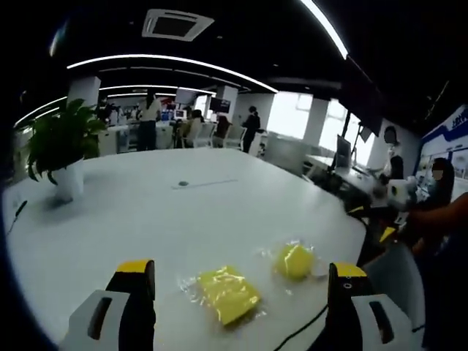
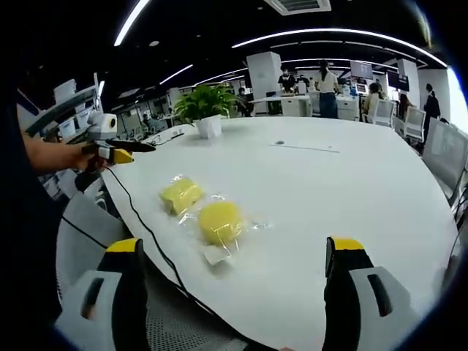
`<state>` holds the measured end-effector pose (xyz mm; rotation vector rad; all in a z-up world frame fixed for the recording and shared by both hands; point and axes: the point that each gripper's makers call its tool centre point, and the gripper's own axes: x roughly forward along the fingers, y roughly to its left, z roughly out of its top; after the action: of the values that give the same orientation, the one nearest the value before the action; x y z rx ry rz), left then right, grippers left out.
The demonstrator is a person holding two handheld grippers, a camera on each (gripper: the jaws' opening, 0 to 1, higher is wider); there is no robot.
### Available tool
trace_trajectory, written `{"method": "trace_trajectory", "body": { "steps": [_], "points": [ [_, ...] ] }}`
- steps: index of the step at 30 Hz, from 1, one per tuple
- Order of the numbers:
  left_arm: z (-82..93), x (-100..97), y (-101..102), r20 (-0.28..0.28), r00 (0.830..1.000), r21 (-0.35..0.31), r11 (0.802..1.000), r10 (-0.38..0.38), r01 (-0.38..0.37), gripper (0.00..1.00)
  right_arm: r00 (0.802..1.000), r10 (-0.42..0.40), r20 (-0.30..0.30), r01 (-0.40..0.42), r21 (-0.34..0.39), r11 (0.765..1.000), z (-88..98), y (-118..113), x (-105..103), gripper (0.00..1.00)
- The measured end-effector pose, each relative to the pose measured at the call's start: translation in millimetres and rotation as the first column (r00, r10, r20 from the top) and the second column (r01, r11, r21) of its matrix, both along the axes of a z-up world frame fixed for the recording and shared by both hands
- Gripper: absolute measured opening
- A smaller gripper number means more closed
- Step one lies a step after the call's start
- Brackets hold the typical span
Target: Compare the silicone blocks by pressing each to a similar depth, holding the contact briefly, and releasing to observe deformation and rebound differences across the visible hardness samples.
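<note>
Fingers of the left gripper (image 1: 241,292) stand wide apart and hold nothing, hovering above the near edge of the white desk (image 1: 146,212); the right gripper (image 2: 234,270) is likewise spread wide and empty, poised over the desk's edge from the opposite side. In the right gripper view the left gripper shows at the far left, held level in a person's hand (image 2: 73,155). A black cable (image 2: 139,219) trails from it along the desk edge, passing just beside the samples. A potted plant (image 1: 62,146) stands well beyond the fingers, and people sit and stand in the office behind. Two yellow silicone samples (each in a clear, crinkled wrapper) lie on the desk: a flat square block (image 1: 228,294) between the left fingers and a round block (image 1: 294,261) just beside it, nearer the right finger.
</note>
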<state>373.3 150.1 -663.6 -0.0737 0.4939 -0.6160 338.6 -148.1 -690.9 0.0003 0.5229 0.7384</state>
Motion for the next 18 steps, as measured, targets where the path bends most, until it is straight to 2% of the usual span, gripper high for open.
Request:
{"method": "trace_trajectory", "body": {
  "steps": [13, 18],
  "points": [
    [-16.7, -32.3, 13, -0.035, 0.999, -0.001, 0.999, 0.041, -0.041, 1.0, 1.0, -0.007, -0.001, 0.007, -0.011, 1.0, -1.2, -1, -4, 0.96],
    [-24.5, -43.4, 21, -0.028, 0.998, 0.007, 0.999, 0.05, -0.05, 1.0, 1.0, -0.024, -0.003, 0.023, -0.027, 0.999, -5.1, -5, -7, 0.97]
  ]
}}
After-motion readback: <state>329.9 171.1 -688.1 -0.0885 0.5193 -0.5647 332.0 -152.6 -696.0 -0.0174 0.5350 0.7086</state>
